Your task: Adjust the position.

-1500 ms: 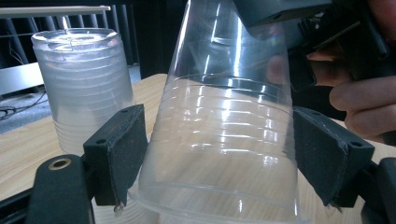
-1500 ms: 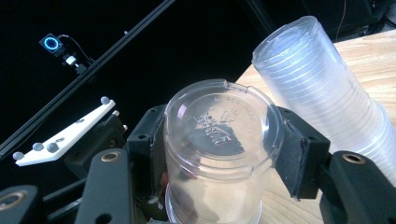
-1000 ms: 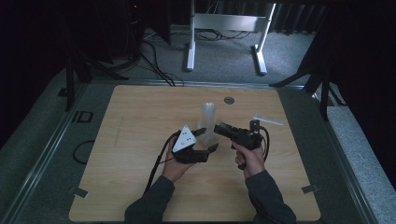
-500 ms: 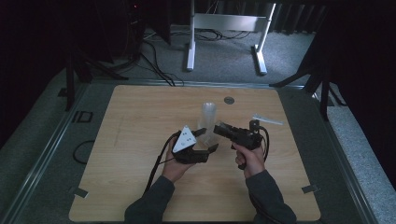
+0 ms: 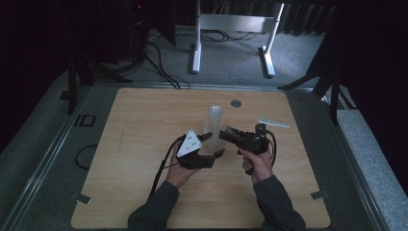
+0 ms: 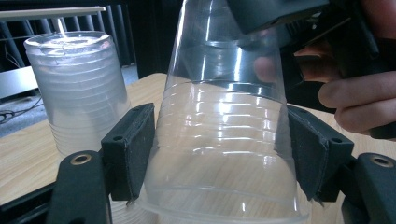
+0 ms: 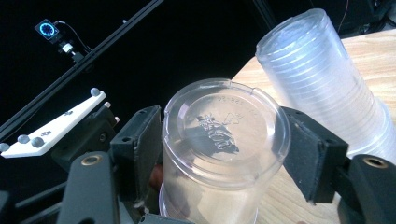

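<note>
- High view: a clear plastic cup [image 5: 215, 144] is being held upside down just above the wooden bench [image 5: 134, 159], between the left hand-held gripper [image 5: 213, 144] and the right hand-held gripper [image 5: 224, 134]. The cup is faint here, so the grip cannot be told from this view. A stack of clear cups [image 5: 214, 118] is standing just behind the two hand-held grippers, near the middle of the bench. A small round disc [image 5: 235, 103] is lying farther back, and a pale flat strip [image 5: 273, 123] is lying to the right, beyond the right hand-held gripper.
- Left gripper view: the clear plastic cup [image 6: 224, 135] is being pinched around its lower, wider part by the left hand-held gripper [image 6: 219, 149], one black pad being pressed on each side of the ribbed wall. The cup's narrower closed end is pointing up, where the right hand-held gripper [image 6: 275, 14] is being held against it by a hand [image 6: 355, 93]. The stack of clear cups [image 6: 79, 88] is standing behind and to the left, apart from the held cup.
- Right gripper view: the closed base of the clear plastic cup [image 7: 224, 130] is being clamped between the pads of the right hand-held gripper [image 7: 224, 144], one pad touching each side. The stack of clear cups [image 7: 327, 79] is being seen leaning away at the upper right, on the bench [image 7: 289, 200]. The white plate of the left hand-held gripper [image 7: 51, 123] is being seen at the left.
</note>
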